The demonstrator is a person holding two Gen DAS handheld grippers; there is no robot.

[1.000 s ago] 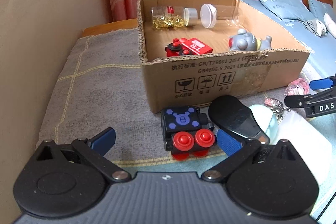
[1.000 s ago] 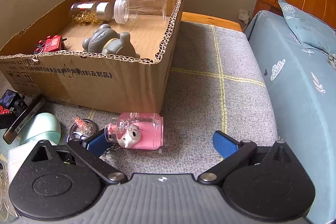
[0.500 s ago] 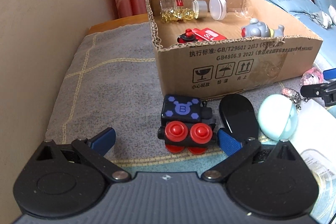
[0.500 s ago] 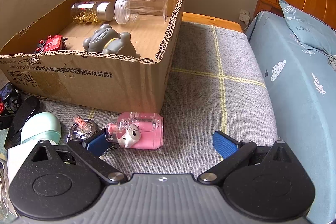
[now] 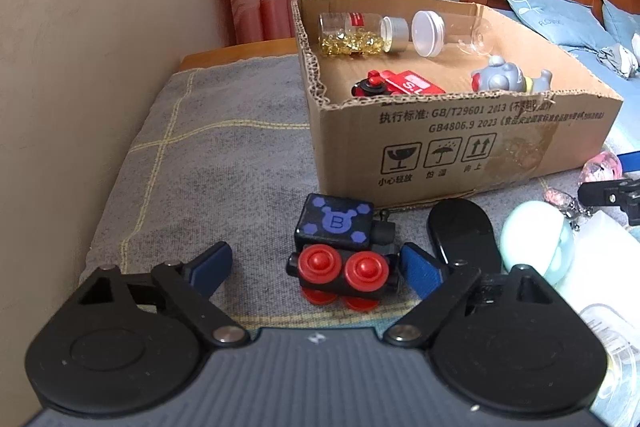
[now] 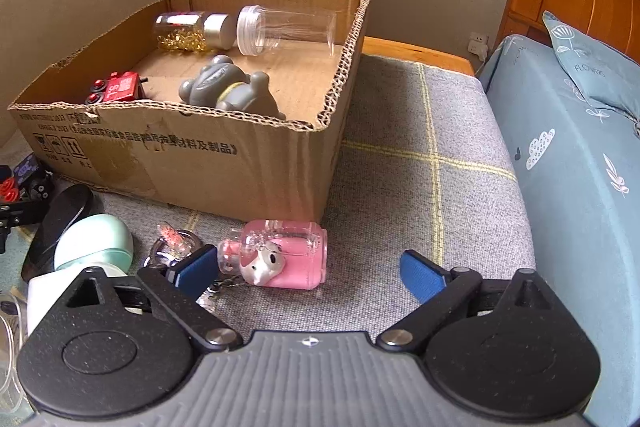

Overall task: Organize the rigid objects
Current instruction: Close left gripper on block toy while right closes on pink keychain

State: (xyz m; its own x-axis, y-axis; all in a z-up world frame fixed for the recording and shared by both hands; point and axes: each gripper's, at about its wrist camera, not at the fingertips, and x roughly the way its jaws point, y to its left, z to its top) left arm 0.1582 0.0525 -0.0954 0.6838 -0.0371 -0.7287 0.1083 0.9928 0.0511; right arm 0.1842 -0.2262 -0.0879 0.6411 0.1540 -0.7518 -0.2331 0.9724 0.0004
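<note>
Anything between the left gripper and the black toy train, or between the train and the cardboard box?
Nothing blocks the left gripper: the black toy train already sits between its closing jaws, not yet pinched. Towards the cardboard box only the box's own near wall stands, so the train must go over it.

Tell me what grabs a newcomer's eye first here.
The open brown cardboard box on the grey blanket, holding bottles and toys. In front, a black toy train with red wheels sits between the closing left hand-held gripper jaws; a pink clear bottle lies before the right one.
</note>
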